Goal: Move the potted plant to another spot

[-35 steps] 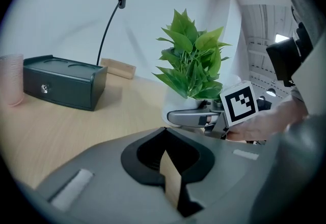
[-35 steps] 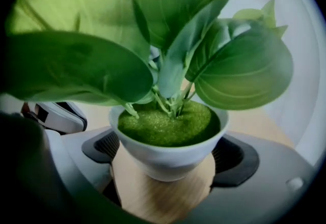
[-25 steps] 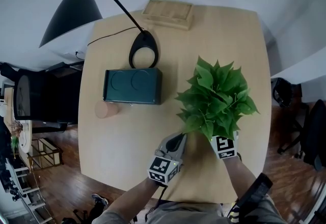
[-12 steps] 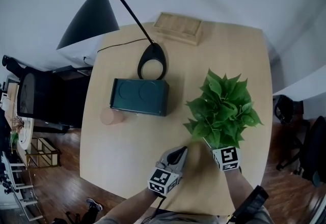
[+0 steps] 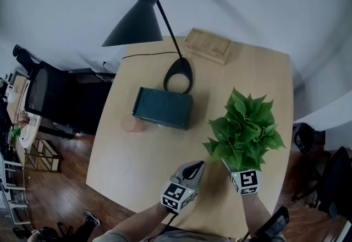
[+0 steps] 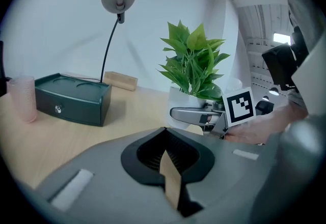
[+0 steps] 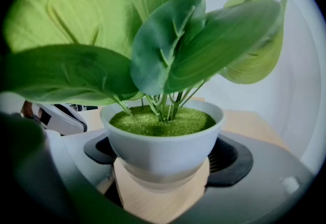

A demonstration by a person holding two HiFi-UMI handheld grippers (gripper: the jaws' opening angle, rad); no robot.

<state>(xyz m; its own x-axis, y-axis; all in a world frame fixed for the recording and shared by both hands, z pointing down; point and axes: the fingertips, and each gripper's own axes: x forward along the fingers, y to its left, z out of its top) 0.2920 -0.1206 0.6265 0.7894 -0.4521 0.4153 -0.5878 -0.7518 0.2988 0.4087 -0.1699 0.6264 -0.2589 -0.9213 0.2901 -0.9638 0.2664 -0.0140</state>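
Observation:
The potted plant (image 5: 245, 135), leafy green in a white pot (image 7: 163, 149), stands at the right side of the wooden table (image 5: 135, 166). My right gripper (image 5: 235, 171) is shut on the pot, one jaw on each side of it, and the leaves hide its tips in the head view. The left gripper view shows the pot (image 6: 182, 100) with that gripper's finger (image 6: 191, 114) alongside it. My left gripper (image 5: 196, 166) hovers just left of the plant near the front edge, shut and holding nothing, its jaws meeting at the tip (image 6: 163, 131).
A dark green box (image 5: 163, 108) sits mid-table with a pink cup (image 5: 132, 123) to its left. Behind it stands a black lamp (image 5: 179, 73), and a wooden block (image 5: 207, 45) lies at the far edge. An office chair (image 5: 41, 92) stands off the table's left side.
The head view has shifted, so everything sits lower and further right in frame. The plant with my right gripper has come slightly nearer the front edge relative to the green box. Left gripper stays beside it.

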